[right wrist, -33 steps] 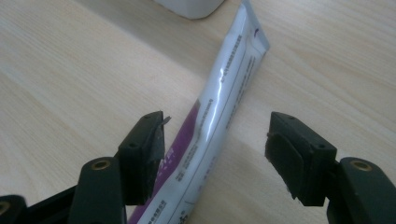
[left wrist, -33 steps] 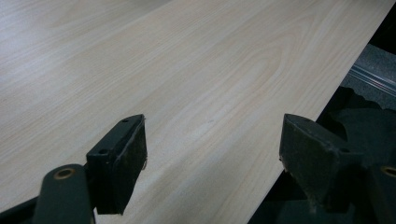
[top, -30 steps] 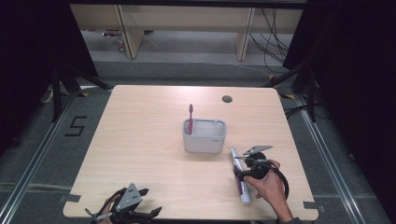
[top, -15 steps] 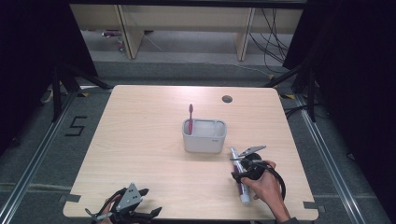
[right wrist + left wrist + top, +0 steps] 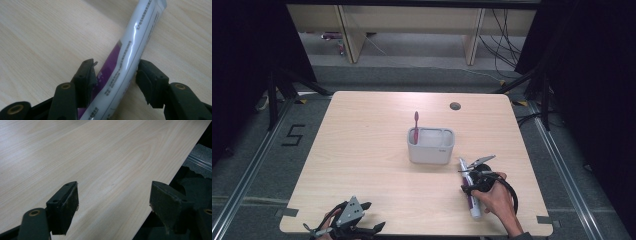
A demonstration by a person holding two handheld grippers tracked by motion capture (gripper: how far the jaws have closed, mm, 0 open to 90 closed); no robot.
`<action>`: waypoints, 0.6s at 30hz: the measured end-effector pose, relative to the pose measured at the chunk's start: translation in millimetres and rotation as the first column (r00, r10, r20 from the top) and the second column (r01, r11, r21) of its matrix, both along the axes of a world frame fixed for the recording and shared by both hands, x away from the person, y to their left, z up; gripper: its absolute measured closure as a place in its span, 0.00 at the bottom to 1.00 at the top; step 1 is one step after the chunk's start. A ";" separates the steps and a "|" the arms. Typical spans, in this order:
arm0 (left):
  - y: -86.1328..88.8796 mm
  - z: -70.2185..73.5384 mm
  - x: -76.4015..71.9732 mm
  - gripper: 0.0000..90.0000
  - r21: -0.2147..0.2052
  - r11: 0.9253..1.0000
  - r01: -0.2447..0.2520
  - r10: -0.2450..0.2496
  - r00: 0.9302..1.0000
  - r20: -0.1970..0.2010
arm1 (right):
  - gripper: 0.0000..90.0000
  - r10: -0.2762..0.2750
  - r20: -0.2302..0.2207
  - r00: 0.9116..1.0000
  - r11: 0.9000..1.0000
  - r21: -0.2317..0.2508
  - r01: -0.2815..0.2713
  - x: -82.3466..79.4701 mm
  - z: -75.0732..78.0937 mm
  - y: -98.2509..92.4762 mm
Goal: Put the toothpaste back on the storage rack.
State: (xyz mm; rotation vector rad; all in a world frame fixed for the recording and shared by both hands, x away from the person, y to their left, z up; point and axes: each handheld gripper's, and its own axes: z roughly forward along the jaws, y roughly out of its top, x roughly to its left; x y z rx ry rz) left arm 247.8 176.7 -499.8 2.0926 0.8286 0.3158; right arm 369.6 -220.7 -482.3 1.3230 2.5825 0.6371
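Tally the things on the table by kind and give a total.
Toothbrush: 1, standing in the holder
Holder: 1, grey-white
Toothpaste tube: 1, white and purple, lying between the right gripper's jaws
Total: 3
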 end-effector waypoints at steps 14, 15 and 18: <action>-0.2 -0.8 0.3 0.25 0.003 1.000 -0.002 0.002 1.000 0.004 | 0.70 0.030 -0.033 0.999 1.000 0.009 -0.030 3.8 0.9 -14.0; 0.1 -0.3 0.2 0.25 0.010 1.000 -0.002 0.002 1.000 0.001 | 0.70 0.030 -0.042 0.999 1.000 0.001 -0.030 4.4 1.7 -15.1; 0.3 -0.1 0.2 0.25 0.011 1.000 -0.001 0.001 1.000 0.000 | 0.71 0.012 -0.059 0.998 1.000 -0.009 -0.012 3.9 3.2 -16.5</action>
